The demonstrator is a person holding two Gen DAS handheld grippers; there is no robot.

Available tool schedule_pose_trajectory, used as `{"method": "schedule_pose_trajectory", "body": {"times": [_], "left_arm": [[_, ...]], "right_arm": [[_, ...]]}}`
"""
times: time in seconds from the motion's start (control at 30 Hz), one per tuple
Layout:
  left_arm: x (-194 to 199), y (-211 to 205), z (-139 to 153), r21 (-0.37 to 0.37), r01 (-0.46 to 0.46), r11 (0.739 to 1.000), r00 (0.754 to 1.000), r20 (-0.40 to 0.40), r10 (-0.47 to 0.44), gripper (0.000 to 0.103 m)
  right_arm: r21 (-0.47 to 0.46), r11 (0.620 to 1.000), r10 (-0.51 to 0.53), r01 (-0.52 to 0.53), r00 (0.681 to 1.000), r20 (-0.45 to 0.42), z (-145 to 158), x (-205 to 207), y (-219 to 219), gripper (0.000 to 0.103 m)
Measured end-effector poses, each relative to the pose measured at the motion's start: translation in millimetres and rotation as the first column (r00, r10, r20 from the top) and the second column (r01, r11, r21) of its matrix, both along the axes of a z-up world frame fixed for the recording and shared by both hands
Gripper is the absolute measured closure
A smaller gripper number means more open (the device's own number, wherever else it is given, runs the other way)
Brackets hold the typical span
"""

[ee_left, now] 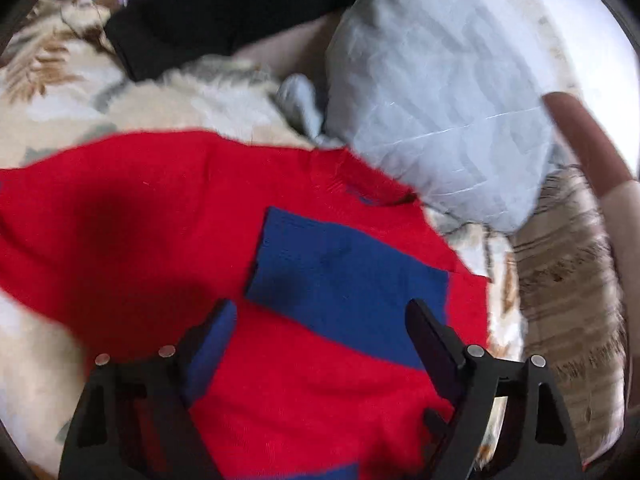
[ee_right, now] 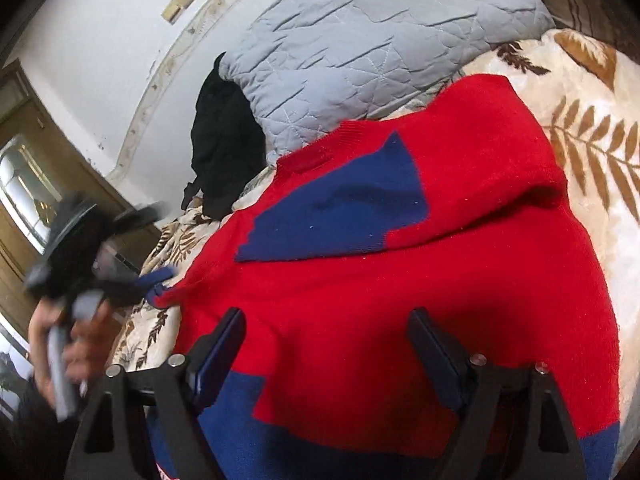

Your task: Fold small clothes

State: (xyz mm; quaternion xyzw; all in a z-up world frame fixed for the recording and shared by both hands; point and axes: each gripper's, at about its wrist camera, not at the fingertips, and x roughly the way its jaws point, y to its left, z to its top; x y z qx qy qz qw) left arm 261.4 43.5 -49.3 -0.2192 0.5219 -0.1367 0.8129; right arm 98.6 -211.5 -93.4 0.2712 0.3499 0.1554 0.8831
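A: Sweater [ee_right: 400, 280] first, then — where was it?

B: The red knit with blue patches lay spread on the bed's cream blanket with brown leaf print [ee_right: 592, 152], covering most of the near part of it. One sleeve [ee_right: 492, 160] was folded in across the chest, over the big blue patch [ee_right: 344, 216].

A: And beyond it?

B: A quilted pale grey pillow [ee_right: 360, 48] lay at the far end of the bed, touching the sweater's collar edge. A black garment [ee_right: 224, 148] sat heaped just left of the pillow in the right wrist view.

A: The tools?

B: The right hand-held gripper [ee_right: 328, 344] hung over the sweater's near hem, fingers wide apart, nothing between the pads; whether they touched the knit I could not tell. The left hand-held gripper [ee_left: 324, 332] was likewise spread wide over the red cloth below the blue patch, gripping nothing. Its picture was motion-blurred.

A: Anything of the person?

B: In the right wrist view, at the left edge, a blurred hand [ee_right: 76, 344] held the other tool's grey handle beside a blue cuff [ee_right: 160, 280] at the sweater's left edge.
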Motion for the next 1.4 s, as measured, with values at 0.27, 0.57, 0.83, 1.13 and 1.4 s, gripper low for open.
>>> {"method": "schedule_pose_trajectory", "body": {"times": [0.27, 0.57, 0.83, 1.13, 1.4], "left_arm": [[7.5, -7.3, -34.3, 0.137, -0.021, 0.990, 0.996, -0.086, 0.033, 0.099], [-51.8, 31.1, -31.1, 0.160, -0.146, 0.976, 0.988, 0.066, 0.137, 0.099], [-60.1, 38.6, -43.1, 0.134, -0.124, 0.983, 0.989, 0.094, 0.112, 0.097], [-81.8, 52.5, -37.2, 0.111, -0.211, 0.971, 0.971, 0.136, 0.196, 0.098], [-81.5, 51.8, -43.9, 0.129, -0.198, 0.972, 0.975, 0.128, 0.182, 0.098]], "right_arm": [[0.006, 1.000, 0.007, -0.007, 1.000, 0.004, -2.0, 2.1, 0.8, 0.017], [0.003, 1.000, 0.005, -0.005, 1.000, 0.000, -2.5, 2.2, 1.4, 0.017], [0.132, 0.989, -0.070, 0.067, 0.997, 0.018, 29.3, 1.8, -29.4, 0.017], [0.163, 0.959, -0.226, 0.234, 0.972, -0.066, 47.8, 90.9, -110.6, 0.017], [0.225, 0.962, -0.121, 0.158, 0.978, -0.171, 15.5, 130.3, -107.1, 0.017]]}}
